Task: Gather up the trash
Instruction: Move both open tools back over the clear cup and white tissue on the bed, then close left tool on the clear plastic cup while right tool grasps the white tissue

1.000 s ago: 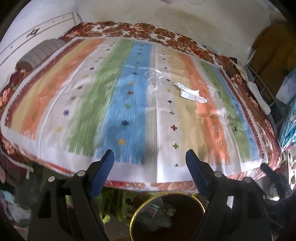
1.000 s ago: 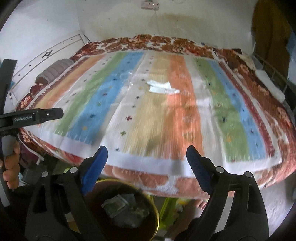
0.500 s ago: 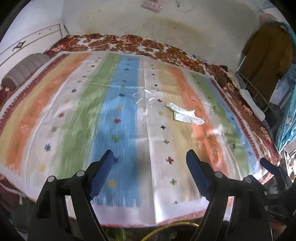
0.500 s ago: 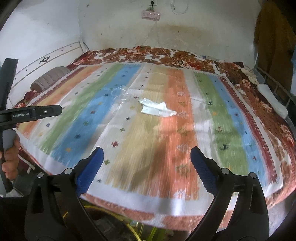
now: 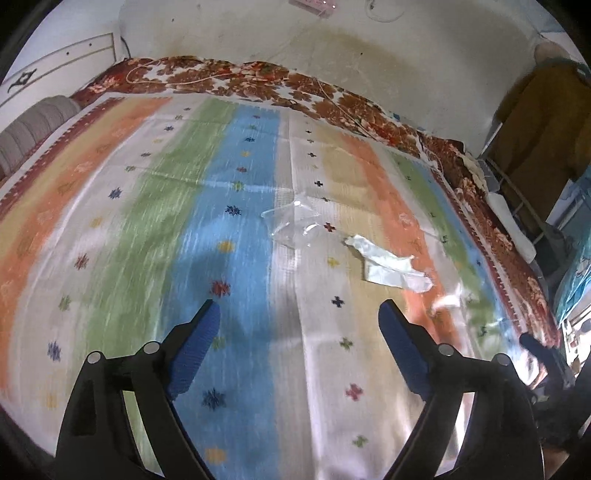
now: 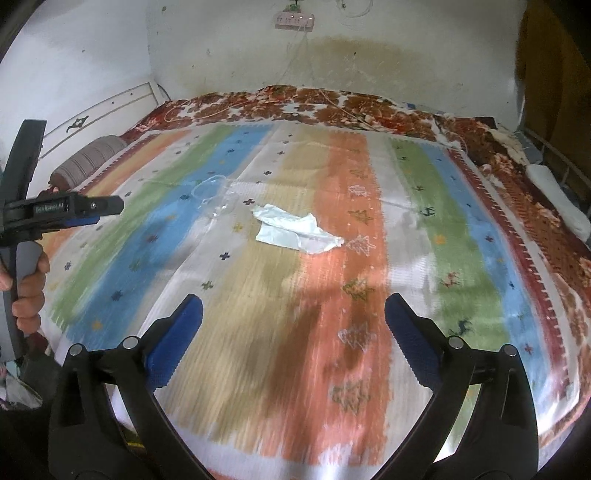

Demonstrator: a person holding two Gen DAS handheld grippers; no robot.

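Bed covered w/ striped spread [image 6: 369, 295], bands of orange, green, blue, tan; floral blanket [image 6: 332, 107] shows along the far edge by the wall. Two bits of trash lie near the middle of the spread, well in from every edge: crumpled white wrapper [image 6: 295, 230] across the tan/orange bands, and a clear plastic scrap [image 5: 293, 221] just beside it toward the blue band, close but can't tell if touching. Left gripper [image 5: 299, 325] over the near part of the spread, blue pads spread wide, jaws have just been opening, nothing btwn them. Right gripper [image 6: 293, 314] likewise spread wide, jaws just been opening, empty, aimed down at the tan/orange bands short of the wrapper. A hand [image 6: 27, 291] on the left gripper's handle shows at the left of the right view. Grey bolster [image 6: 88, 158] at the far left corner of the bed. Power strip [image 6: 293, 18] on the wall above. Pics motion-blurred.
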